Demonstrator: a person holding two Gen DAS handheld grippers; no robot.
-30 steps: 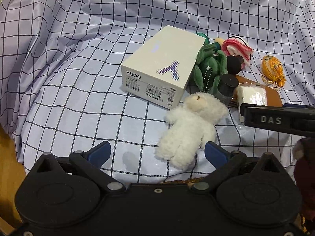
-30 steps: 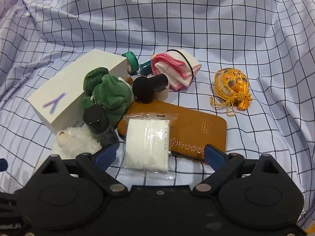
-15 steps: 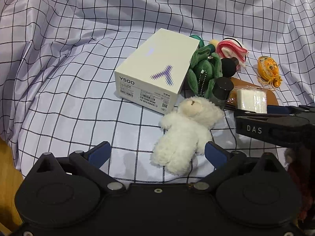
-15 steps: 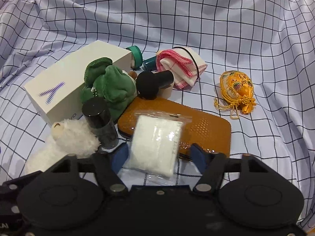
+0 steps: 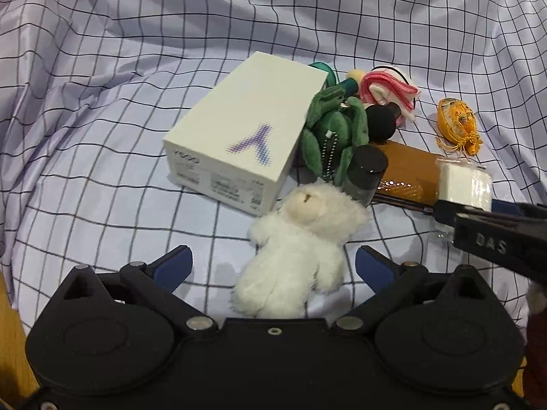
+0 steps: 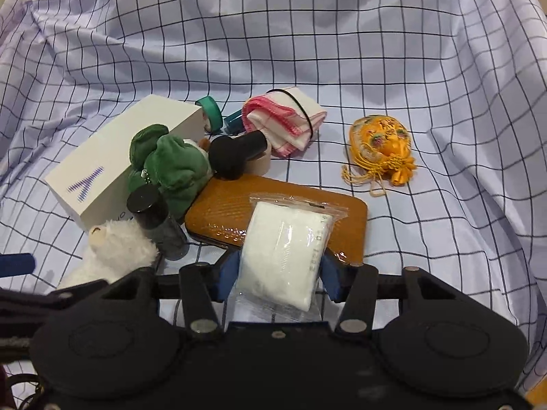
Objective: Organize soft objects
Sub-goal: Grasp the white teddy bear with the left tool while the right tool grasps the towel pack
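left gripper (image 5: 271, 266): jaws spread wide | right gripper (image 6: 278, 270): jaws clamped, tilted down

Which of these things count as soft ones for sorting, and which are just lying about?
For the job: white pad packet, gripped by the right gripper; white teddy; green plush toy; folded cloth; yellow pouch.

Lying about: white box; brown case; dark jar; tape roll.

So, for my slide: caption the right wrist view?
Right gripper shut on a white packet above the brown case.
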